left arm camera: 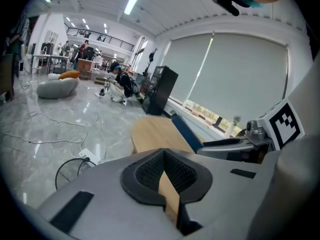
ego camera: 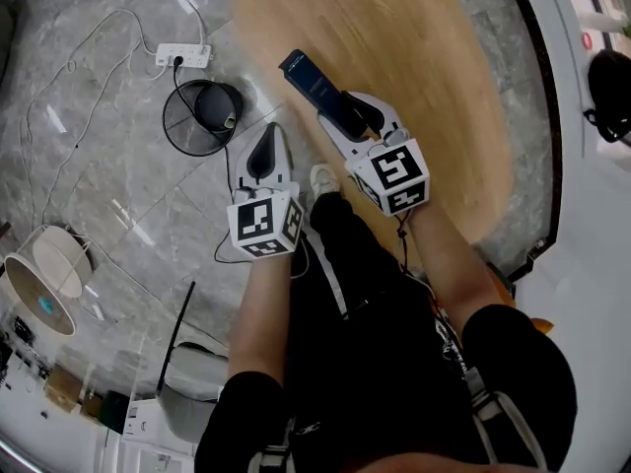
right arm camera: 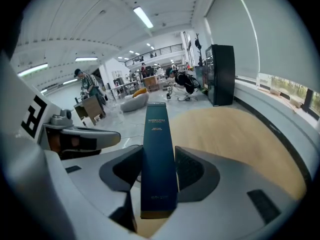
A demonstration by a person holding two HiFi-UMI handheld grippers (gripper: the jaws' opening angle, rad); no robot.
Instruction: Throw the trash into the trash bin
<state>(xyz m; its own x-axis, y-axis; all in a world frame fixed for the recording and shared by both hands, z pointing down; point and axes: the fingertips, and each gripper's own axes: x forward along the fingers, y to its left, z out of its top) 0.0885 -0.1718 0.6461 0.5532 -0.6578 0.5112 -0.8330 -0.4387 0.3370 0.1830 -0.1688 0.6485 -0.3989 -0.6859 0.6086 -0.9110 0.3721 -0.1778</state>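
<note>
Clamping the slim dark-blue rectangular box [ego camera: 314, 82] by its lower end in the right gripper [ego camera: 357, 118], ready for the black wire-mesh trash bin [ego camera: 182, 131] on the floor alongside, left gripper [ego camera: 267, 144] closed, empty.

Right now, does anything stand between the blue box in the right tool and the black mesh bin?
Nothing visible blocks it. The blue box, clamped in the right tool, has a clear line to the mesh bin; the left tool hangs just beside that line.
</note>
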